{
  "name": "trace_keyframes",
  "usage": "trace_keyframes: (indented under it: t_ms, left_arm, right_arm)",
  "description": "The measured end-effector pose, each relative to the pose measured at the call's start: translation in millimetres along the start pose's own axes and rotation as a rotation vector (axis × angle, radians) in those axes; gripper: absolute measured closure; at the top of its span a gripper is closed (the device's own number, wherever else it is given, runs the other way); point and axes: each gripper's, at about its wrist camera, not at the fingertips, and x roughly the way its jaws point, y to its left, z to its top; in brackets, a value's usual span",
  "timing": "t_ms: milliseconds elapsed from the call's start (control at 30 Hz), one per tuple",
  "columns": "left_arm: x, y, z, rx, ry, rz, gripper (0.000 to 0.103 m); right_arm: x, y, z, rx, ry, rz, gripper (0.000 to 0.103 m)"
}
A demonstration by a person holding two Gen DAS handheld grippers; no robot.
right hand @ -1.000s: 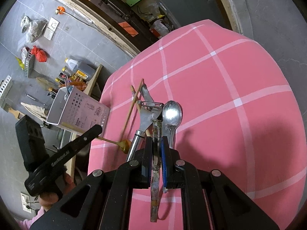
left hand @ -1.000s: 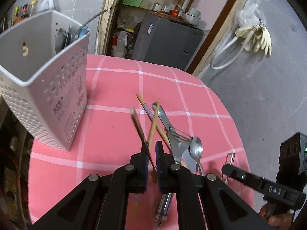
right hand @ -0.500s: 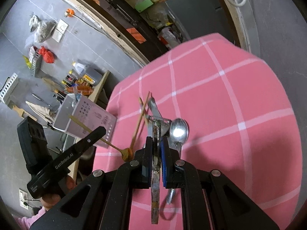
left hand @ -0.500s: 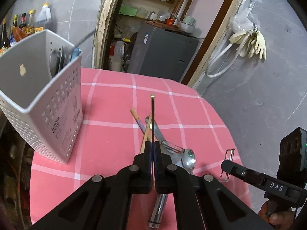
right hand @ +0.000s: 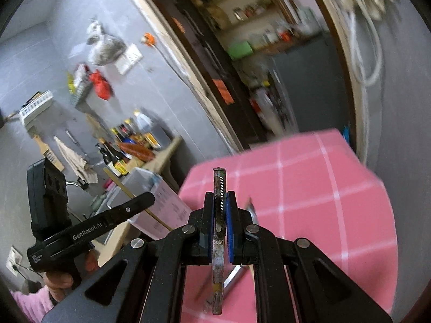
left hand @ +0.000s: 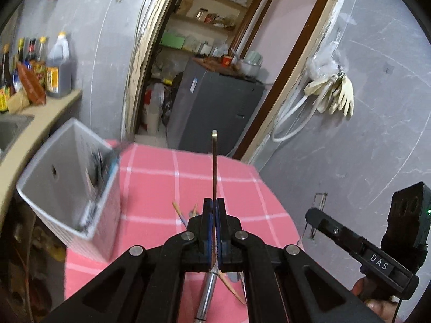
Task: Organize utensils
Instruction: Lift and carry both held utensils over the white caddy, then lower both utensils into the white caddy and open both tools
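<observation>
In our left wrist view the left gripper [left hand: 214, 210] points down over the bench [left hand: 150, 185], clamped on a thin stick [left hand: 214, 167] rising to mid-frame. In our right wrist view the right gripper [right hand: 221, 210] pinches a rusty tool with a spring [right hand: 220, 215] edge-on; what kind of tool we cannot tell. Other utensils [left hand: 207, 293] lie low in the frame, mostly hidden behind the grippers. The white basket [left hand: 67, 185] stands blurred at left near the bench's edge. Bare pink cloth lies between basket and stick.
</observation>
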Motion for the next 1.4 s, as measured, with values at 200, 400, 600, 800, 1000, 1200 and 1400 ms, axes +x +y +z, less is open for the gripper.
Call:
trace_keyframes:
  t_ms: [200, 400, 600, 800, 1000, 1200, 1400]
  left_arm:
    - [-30, 11, 33, 0.007, -0.057, 0.005, 0.101]
    - [-57, 23, 65, 0.039, -0.14, 0.04, 0.101]
    - [-71, 46, 87, 0.075, -0.215, 0.103, 0.101]
    - [-67, 78, 85, 0.09, -0.218, 0.153, 0.1]
    - [-52, 108, 65, 0.051, -0.191, 0.153, 0.1]
    - [-35, 114, 49, 0.084, -0.132, 0.151, 0.1]
    - [-25, 125, 42, 0.057, -0.09, 0.138, 0.1]
  right_arm:
    - [-8, 33, 33, -0.067, -0.079, 0.065, 0.095]
    - [-2, 71, 57, -0.117, -0.152, 0.159, 0.096]
    - [20, 109, 69, -0.158, -0.25, 0.286, 0.095]
    - [60, 132, 63, -0.159, -0.275, 0.367, 0.095]
    - [105, 142, 44, -0.208, -0.243, 0.369, 0.095]
    - [132, 140, 26, -0.249, -0.187, 0.354, 0.095]
    - [149, 135, 18, -0.248, -0.138, 0.344, 0.095]
